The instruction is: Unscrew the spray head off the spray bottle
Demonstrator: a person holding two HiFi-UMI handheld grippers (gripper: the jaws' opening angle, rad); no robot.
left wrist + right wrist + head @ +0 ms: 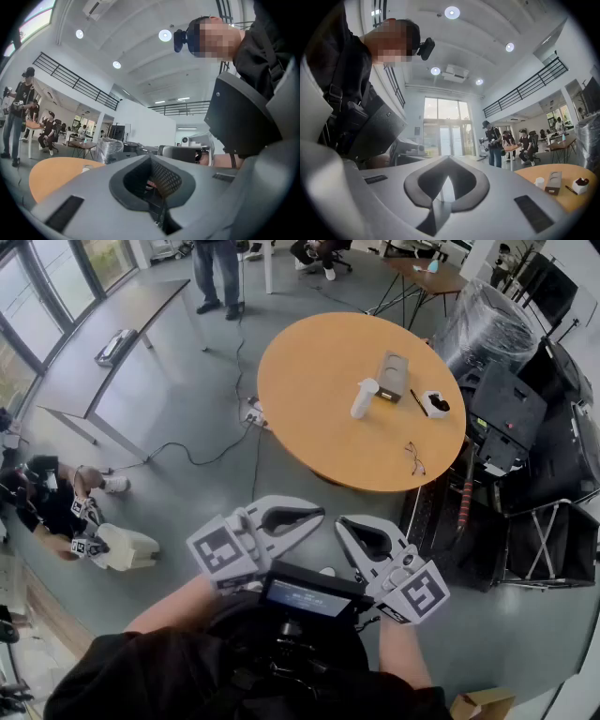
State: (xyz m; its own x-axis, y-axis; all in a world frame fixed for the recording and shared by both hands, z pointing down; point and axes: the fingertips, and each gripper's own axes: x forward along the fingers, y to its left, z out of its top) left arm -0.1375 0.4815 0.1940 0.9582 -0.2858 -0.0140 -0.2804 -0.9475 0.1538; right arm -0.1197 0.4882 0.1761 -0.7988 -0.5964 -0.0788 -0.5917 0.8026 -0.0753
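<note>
The white spray bottle [364, 397] stands upright on the round wooden table [309, 418], far ahead of me; in the right gripper view the bottle [539, 182] shows small at the right edge. Both grippers are held close to my body, well short of the table and over the grey floor. My left gripper [317, 515] is shut with nothing in it, jaws pointing right. My right gripper [343, 525] is shut and empty too, its tip facing the left one. In their own views the left gripper [151, 158] and right gripper [449, 160] point upward into the room.
A grey box [393, 377], a small white container [435, 404], a pen and glasses [414, 458] share the round table. A long grey table [112, 343] stands left, black equipment cases [525, 427] right. A person [52, 502] crouches at the left; cables cross the floor.
</note>
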